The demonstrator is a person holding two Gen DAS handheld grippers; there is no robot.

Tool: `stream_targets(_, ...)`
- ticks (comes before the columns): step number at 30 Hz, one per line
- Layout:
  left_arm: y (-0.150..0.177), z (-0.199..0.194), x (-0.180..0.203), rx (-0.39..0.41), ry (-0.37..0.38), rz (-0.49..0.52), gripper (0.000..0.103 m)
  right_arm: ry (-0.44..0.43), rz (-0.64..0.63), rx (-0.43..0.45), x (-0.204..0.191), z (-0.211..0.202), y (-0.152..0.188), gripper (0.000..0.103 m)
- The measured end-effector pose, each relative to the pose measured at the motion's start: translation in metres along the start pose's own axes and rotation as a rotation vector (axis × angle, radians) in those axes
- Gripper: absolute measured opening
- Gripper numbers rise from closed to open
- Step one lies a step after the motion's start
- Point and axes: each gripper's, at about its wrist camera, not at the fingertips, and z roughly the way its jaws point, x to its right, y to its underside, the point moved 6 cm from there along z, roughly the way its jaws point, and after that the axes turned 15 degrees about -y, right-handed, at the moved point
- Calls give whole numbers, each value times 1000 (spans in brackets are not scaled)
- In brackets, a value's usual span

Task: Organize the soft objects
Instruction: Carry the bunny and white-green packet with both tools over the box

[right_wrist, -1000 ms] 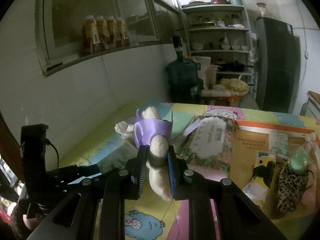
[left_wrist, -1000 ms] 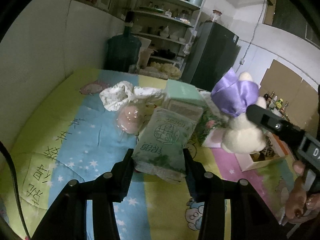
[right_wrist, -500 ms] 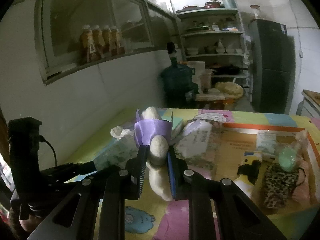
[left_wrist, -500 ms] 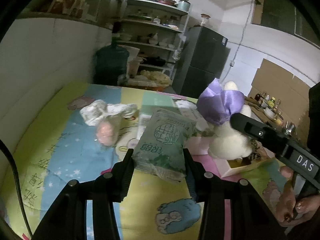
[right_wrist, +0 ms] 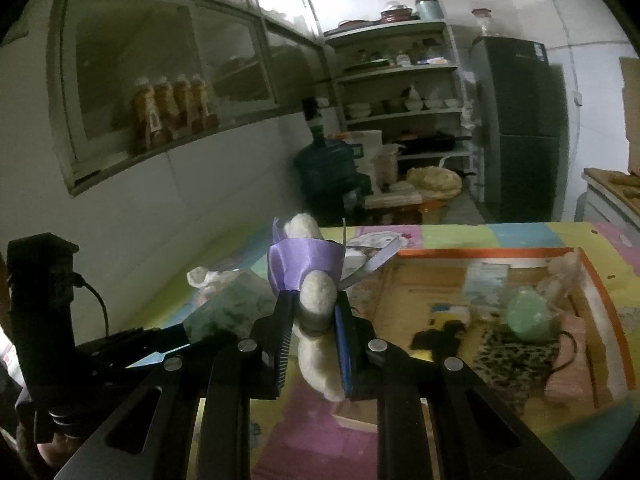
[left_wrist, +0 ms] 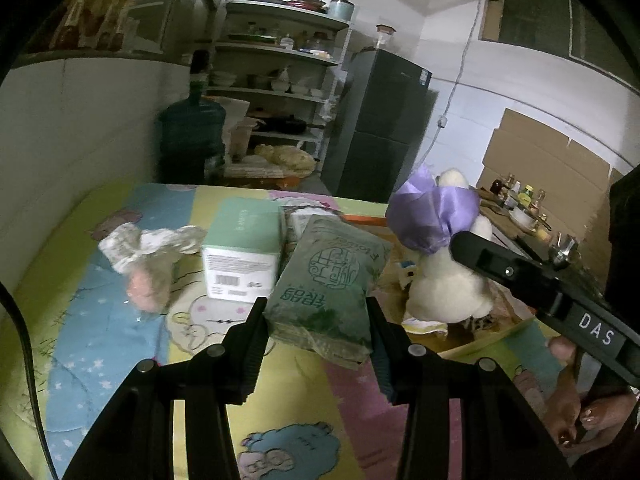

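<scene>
Shallow cardboard tray [right_wrist: 600,280], right of frame: leopard-print pouch [right_wrist: 516,356], mint round item [right_wrist: 528,316], small packets. Left gripper [left_wrist: 316,320] jaws clamp a green soft pack [left_wrist: 332,280], frame centre. Right gripper [right_wrist: 314,328] jaws pinch a white plush toy [right_wrist: 316,300] with purple ribbon. Patterned surface [left_wrist: 120,340] bare at lower left.

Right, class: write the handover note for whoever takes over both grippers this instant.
Left gripper: shut on the green tissue pack, held above the mat.
Right gripper: shut on the white plush toy with its purple ribbon, also off the mat.
Cardboard box: already holds a leopard-print pouch and a green item.
On the mat: mint carton, crumpled white cloth.
Left: both held items are not yet set down.
</scene>
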Motion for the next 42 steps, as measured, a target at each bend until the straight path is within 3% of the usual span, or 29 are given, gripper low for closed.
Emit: stream_targets(42, -4, 41, 145, -34, 145, 147, 46, 183, 145, 113, 121, -102, 13, 18)
